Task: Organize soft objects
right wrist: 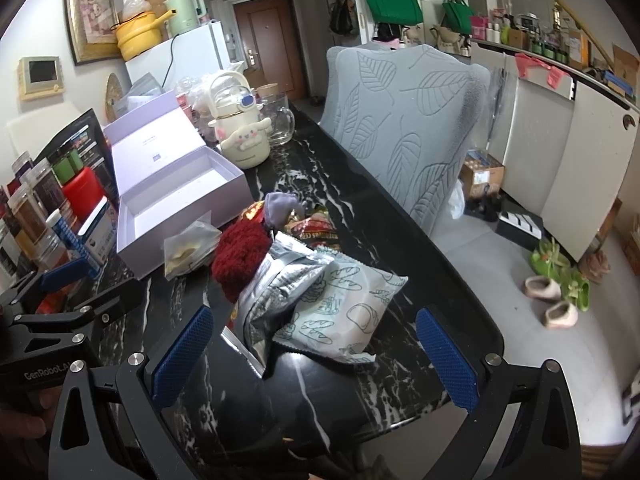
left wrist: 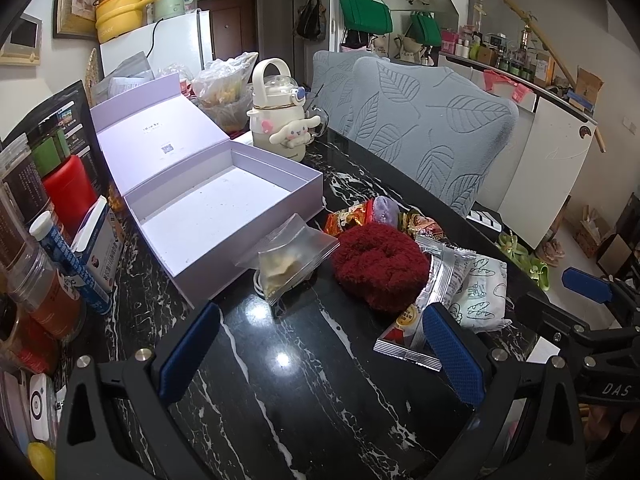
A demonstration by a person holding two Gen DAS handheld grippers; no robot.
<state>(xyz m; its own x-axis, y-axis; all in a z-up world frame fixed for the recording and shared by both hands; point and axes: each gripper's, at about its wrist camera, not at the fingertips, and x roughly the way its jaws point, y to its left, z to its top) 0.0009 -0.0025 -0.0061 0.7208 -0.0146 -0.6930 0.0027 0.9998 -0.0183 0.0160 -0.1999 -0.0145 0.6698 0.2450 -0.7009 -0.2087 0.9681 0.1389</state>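
Note:
An open lilac box (left wrist: pixel 224 216) (right wrist: pixel 176 196) lies empty on the black marble table (left wrist: pixel 304 376). Beside it sits a pile: a clear bag of dried slices (left wrist: pixel 288 260) (right wrist: pixel 188 248), a dark red fluffy scrunchie (left wrist: pixel 378 264) (right wrist: pixel 240 256), a silver snack packet (left wrist: pixel 436 292) (right wrist: pixel 276 280), a white bread-print packet (left wrist: pixel 484 292) (right wrist: pixel 348 312), red snack wrappers (left wrist: pixel 348 216) (right wrist: pixel 316 228) and a purple soft item (left wrist: pixel 386 208) (right wrist: pixel 280 204). My left gripper (left wrist: pixel 320 320) is open, just short of the pile. My right gripper (right wrist: pixel 316 328) is open around the bread-print packet's near end.
A cream cartoon kettle (left wrist: pixel 280 112) (right wrist: pixel 244 128) and a glass mug (right wrist: pixel 280 120) stand behind the box. Jars, a red canister (left wrist: pixel 70 192) and a blue tube (left wrist: pixel 68 260) crowd the left edge. A grey leaf-pattern chair (left wrist: pixel 432 136) (right wrist: pixel 404 128) stands along the table's right side.

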